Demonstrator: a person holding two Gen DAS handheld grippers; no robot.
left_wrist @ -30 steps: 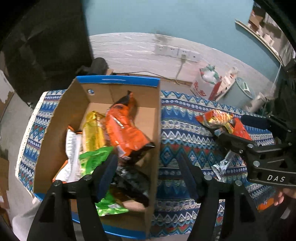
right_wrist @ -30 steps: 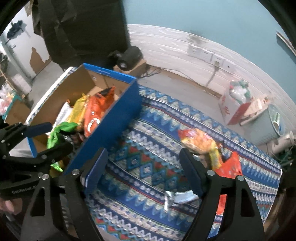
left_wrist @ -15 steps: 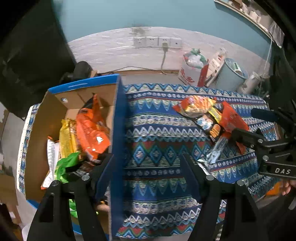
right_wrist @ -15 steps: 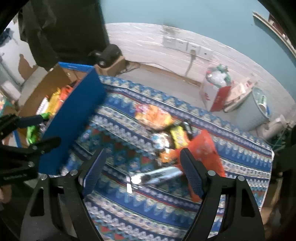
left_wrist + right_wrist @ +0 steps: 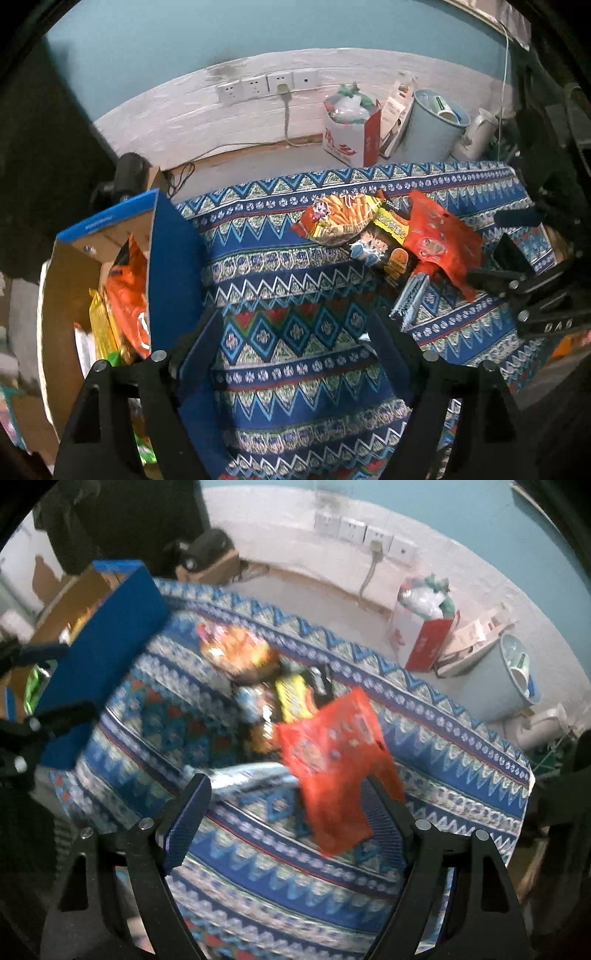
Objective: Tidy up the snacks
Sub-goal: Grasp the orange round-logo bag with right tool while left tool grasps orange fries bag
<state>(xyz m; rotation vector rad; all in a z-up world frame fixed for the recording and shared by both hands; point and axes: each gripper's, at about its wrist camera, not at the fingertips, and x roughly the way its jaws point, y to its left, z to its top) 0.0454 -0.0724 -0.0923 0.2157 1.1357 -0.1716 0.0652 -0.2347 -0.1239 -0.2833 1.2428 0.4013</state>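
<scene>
Right gripper (image 5: 286, 808): jaws spread wide, holding nothing; hovers over the red packet, whose lower edge lies between the fingers.
Left gripper (image 5: 293, 345): also wide apart and empty, above bare cloth between the box and the loose snacks.
Red packet (image 5: 332, 753): on the table, near its right end; looks like thin crinkly film, light and soft, probably slick. My guess is a pinch across a flat edge or sealed seam would hold best, since squeezing the middle may crush what's inside.
Silver bar (image 5: 410, 299): slim foil wrapper just beside the red packet; likely stiffer, best taken across its narrow width.
Fries bag (image 5: 338, 218): puffy, overlapped by a yellow-black packet (image 5: 388, 236); both likely light and fragile.
Box (image 5: 173, 258): cardboard with blue outside, at the table's left end; holds an orange bag (image 5: 125, 295), a yellow pack (image 5: 99, 328) and something green, partly hidden.
Table (image 5: 295, 369): covered in patterned blue cloth.
</scene>
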